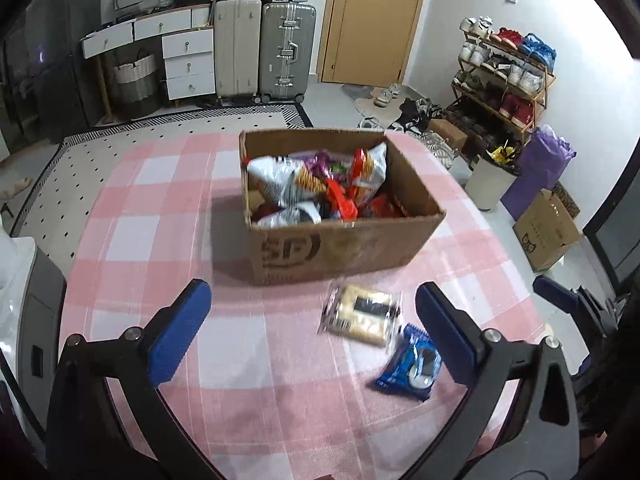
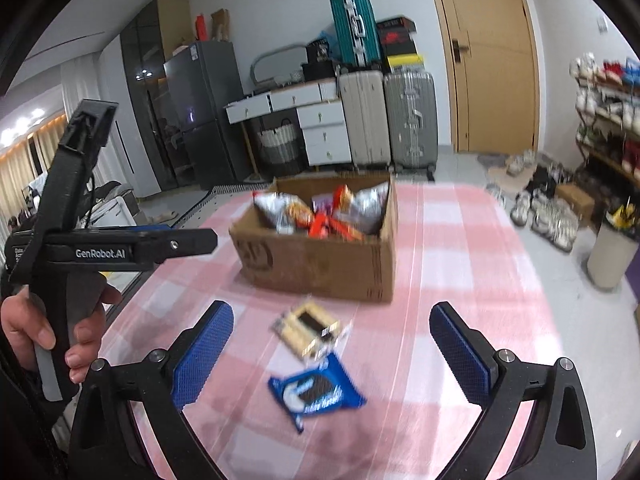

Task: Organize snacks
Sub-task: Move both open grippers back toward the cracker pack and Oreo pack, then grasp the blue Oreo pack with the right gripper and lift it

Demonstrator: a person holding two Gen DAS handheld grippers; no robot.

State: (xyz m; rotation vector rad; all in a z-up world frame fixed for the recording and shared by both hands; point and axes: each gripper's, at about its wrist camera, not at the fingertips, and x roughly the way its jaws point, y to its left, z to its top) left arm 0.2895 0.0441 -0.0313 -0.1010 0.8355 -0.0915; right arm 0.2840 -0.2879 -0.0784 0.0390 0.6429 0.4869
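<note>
Judging by the layout, we are nearly done: the cardboard box on the checked bench is already heaped with snack bags, and only two packets remain outside it. Our left tongs gape wide and empty; the cracker packet lies just ahead between their tips. The blue cookie packet lies nearer us, between the equally spread, empty right tongs.

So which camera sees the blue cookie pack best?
The right wrist view: the blue cookie pack lies whole and centred between the open right gripper, its cookie picture showing. In the left wrist view, the pack sits off-centre, partly hidden behind a finger.
</note>
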